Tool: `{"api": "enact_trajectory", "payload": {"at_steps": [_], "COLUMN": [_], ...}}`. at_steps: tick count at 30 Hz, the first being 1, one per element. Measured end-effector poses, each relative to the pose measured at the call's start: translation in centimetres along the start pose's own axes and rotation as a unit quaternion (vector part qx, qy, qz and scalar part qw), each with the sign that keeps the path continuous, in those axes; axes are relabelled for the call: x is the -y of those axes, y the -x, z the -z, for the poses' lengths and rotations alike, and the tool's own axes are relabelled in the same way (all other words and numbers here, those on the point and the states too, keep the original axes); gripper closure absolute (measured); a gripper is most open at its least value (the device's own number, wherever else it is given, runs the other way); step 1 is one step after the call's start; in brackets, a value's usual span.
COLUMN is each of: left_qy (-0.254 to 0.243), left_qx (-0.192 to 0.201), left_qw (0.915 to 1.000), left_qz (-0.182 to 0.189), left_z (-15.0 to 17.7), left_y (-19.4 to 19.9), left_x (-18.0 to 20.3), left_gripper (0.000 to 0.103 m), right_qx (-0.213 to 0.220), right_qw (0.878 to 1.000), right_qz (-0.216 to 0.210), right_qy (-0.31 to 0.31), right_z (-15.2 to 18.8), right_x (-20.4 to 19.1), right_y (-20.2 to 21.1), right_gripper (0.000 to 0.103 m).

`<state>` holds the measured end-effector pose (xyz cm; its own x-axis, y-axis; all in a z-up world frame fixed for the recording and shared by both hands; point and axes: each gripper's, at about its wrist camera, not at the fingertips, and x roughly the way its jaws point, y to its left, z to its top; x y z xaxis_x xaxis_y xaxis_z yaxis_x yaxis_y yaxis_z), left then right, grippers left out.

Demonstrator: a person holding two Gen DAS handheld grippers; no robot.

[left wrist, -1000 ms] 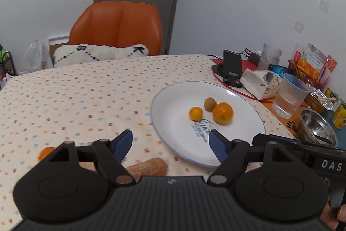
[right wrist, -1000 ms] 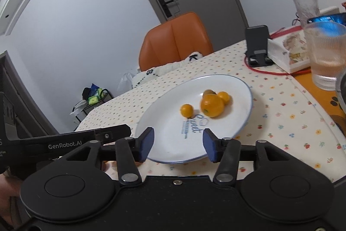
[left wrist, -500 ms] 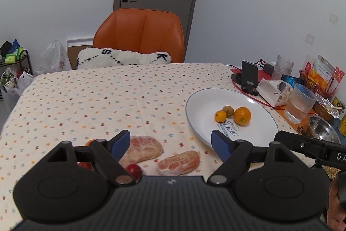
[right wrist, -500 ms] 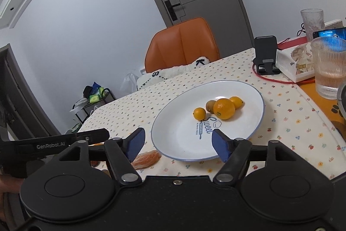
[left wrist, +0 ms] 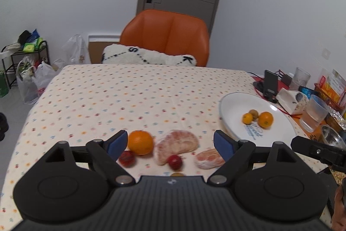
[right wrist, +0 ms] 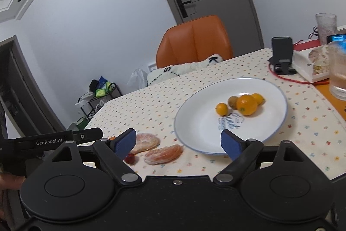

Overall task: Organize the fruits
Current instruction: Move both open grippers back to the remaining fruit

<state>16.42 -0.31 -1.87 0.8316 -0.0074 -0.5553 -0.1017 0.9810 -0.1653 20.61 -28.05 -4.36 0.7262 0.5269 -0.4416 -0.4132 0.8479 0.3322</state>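
Note:
A white plate sits at the table's right and holds an orange, a small orange, a kiwi and one more small orange. On the cloth near me lie a big orange, two peeled pomelo pieces and two small red fruits. My left gripper hangs open above these loose fruits. My right gripper is open and empty beside the plate's near rim.
An orange chair with a white cushion stands at the far edge. At the right are a phone stand, a tissue box, a plastic cup, a metal bowl and snack packs. Bags and a rack sit on the floor at left.
Both grippers pulled back and up from the plate. The left one swung left, bringing the loose fruits on the cloth into view. The right jaws opened wider.

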Motion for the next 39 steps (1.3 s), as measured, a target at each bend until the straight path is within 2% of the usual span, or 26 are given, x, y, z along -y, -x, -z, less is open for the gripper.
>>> {"api": "enact_trajectory", "payload": {"at_steps": [14,19,39], "left_qy": [0.035,0.039,0.031], "left_qx": [0.001,-0.001,-0.007], "left_qw": [0.9991,0.999,0.9995], "left_qz": [-0.024,-0.023,-0.007], "left_z": [1.0,1.5,3.3], "left_y": [1.0,1.0,-1.0], "left_x": [-4.5,-5.5,-6.2], "left_gripper": [0.018,0.018,0.021], "right_qx": [-0.03,-0.035,-0.069], "right_qw": [0.999,0.999,0.997], "right_qz": [-0.016,-0.014,0.0], "right_qy": [0.011,0.012,0.022], "right_z": [1.5,2.0,3.4], "right_x": [-3.1,-3.7,-4.7], "right_y": [-2.6,-3.4,-6.9], "right_gripper": [0.018,0.007,0.006]}}
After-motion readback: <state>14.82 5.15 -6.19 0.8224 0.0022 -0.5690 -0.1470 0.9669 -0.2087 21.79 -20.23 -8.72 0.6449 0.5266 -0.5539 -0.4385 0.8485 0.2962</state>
